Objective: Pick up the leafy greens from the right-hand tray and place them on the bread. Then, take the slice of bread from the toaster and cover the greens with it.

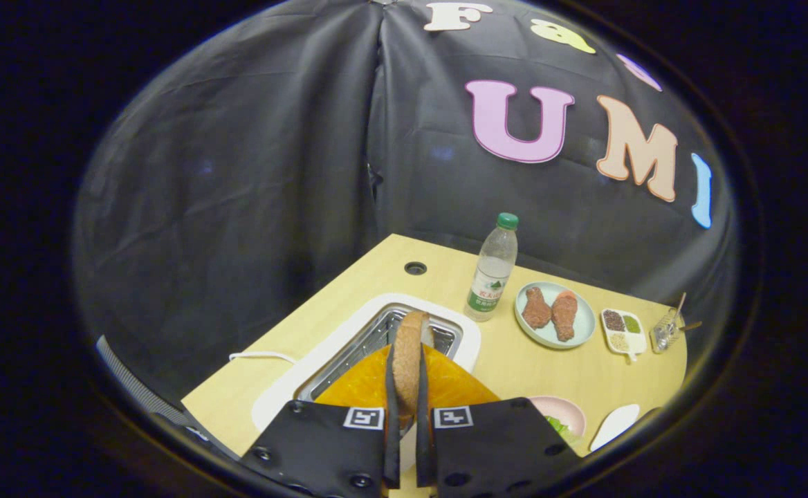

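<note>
- The tongs [407, 443] are clenched on a slice of bread [409, 360], both fingers pressing its flat sides; the slice stands on edge between them, its browned crust facing the camera.
- Directly under and beyond the held slice, at 12 o'clock from the fingertips, sits the toaster [369, 339], a white body with a metal slot grille on top; the slice is above it, though whether its lower edge is clear of the slot cannot be told.
- A white cord [262, 356] runs from the toaster's 9 o'clock side across the pale wooden surface [515, 366].
- At 1 o'clock from the toaster stands a clear water bottle [492, 270] with a green cap, upright.
- Just beside the bottle, at its 3 o'clock, a pale green plate [555, 315] carries two brown pieces of meat, side by side.
- Farther on at 3 o'clock lies a small white divided dish [624, 330] with seasonings, and next to it a small clear glass container [667, 330] holding a spoon.
- At 3 o'clock from the fingers, a pink plate [564, 413] carries leafy greens [557, 426], partly hidden behind the right finger; whether bread lies under them cannot be told.
- A white dish [615, 425] sits just beside the pink plate, at its 3 o'clock.
</note>
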`<state>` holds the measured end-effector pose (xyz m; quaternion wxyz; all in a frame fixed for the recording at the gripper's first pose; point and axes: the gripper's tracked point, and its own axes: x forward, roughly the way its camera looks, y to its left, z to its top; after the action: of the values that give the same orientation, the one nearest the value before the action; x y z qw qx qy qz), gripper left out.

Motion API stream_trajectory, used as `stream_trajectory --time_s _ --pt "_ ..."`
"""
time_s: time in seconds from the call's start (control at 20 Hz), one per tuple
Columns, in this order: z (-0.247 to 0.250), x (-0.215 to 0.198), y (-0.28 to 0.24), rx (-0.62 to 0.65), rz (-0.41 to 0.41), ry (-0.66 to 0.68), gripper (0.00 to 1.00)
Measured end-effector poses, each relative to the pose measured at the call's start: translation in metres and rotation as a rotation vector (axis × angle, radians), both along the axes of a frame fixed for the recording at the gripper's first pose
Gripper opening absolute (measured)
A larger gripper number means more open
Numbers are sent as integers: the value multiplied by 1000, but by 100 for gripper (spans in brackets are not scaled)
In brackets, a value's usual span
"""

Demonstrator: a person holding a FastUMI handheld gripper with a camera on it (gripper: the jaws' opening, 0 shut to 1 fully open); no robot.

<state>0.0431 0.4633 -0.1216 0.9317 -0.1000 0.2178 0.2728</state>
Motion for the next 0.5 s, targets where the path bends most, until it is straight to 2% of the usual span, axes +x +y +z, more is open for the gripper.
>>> stream_trajectory --time_s 0.5 --pt "61 -5 -18 208 -10 9 12"
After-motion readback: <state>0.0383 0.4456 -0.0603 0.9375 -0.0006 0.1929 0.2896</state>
